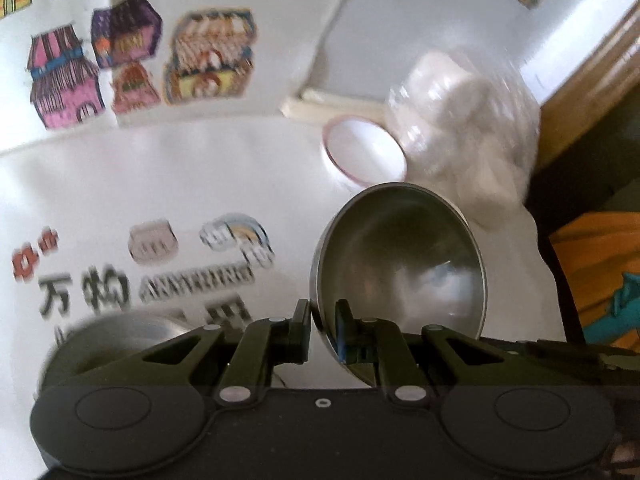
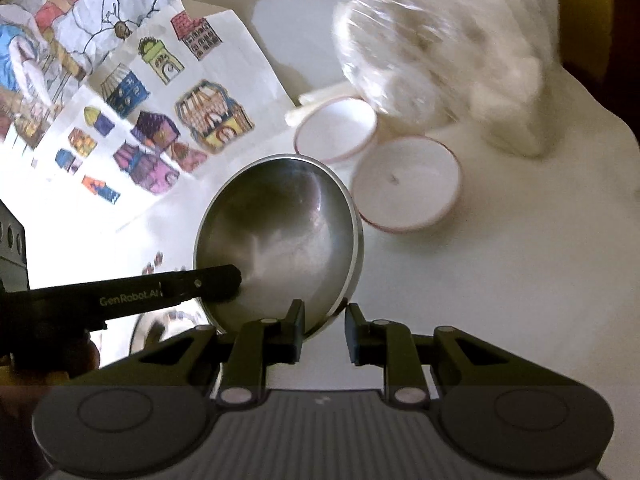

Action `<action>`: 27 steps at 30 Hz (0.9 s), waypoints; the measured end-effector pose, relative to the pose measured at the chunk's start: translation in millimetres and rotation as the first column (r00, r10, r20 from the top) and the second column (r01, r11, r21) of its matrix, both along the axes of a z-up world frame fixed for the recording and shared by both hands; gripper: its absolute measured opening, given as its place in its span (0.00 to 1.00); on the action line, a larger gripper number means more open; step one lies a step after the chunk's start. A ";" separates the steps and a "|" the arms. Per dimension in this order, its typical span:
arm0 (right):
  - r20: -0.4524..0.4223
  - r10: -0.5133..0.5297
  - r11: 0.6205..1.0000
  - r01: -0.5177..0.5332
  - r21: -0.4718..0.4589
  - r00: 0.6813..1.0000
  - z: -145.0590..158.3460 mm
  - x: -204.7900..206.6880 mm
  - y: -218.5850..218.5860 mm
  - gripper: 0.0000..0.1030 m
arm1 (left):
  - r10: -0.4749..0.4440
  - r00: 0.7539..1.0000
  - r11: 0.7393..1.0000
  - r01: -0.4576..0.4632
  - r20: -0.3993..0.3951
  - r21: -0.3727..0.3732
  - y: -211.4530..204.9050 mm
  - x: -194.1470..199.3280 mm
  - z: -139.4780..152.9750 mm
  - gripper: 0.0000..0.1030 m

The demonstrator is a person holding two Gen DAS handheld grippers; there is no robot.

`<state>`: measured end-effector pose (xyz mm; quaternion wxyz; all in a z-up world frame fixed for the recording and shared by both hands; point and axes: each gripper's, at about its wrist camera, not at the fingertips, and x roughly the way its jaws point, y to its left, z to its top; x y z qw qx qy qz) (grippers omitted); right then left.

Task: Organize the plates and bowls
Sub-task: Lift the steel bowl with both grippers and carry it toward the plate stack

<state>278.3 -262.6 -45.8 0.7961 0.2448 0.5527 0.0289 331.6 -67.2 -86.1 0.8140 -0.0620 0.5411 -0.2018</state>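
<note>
Gripping the round stainless-steel bowl (image 1: pixel 400 268) by its near rim, we've got both grippers on it: our left gripper (image 1: pixel 323 316) pinches the rim's left edge, our right gripper (image 2: pixel 324 320) clamps the lower right edge, jaws nearly together. It hangs tilted just ahead of our fingers, mouth toward us. Beyond it, ahead and right, sit two white red-rimmed bowls (image 2: pixel 406 188), side by side; the right hand looks nearer them.
</note>
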 end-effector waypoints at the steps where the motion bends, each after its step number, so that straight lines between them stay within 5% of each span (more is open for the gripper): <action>1: -0.006 0.008 1.000 -0.008 0.002 1.000 0.4 -6.9 -3.9 0.24 | -0.003 1.000 1.000 0.003 -0.008 0.004 -3.7 -5.4 -1.2 0.13; 12: -0.073 0.116 0.992 -0.112 0.058 0.991 -1.1 -45.7 -29.2 0.22 | 0.019 0.995 0.998 -0.013 -0.100 0.068 -22.4 -64.2 -15.1 0.15; 27: -0.097 0.304 0.950 -0.294 0.102 0.948 -12.4 -32.7 -11.4 0.22 | 0.177 0.975 0.978 -0.159 -0.132 0.135 -9.2 -86.2 -26.1 0.15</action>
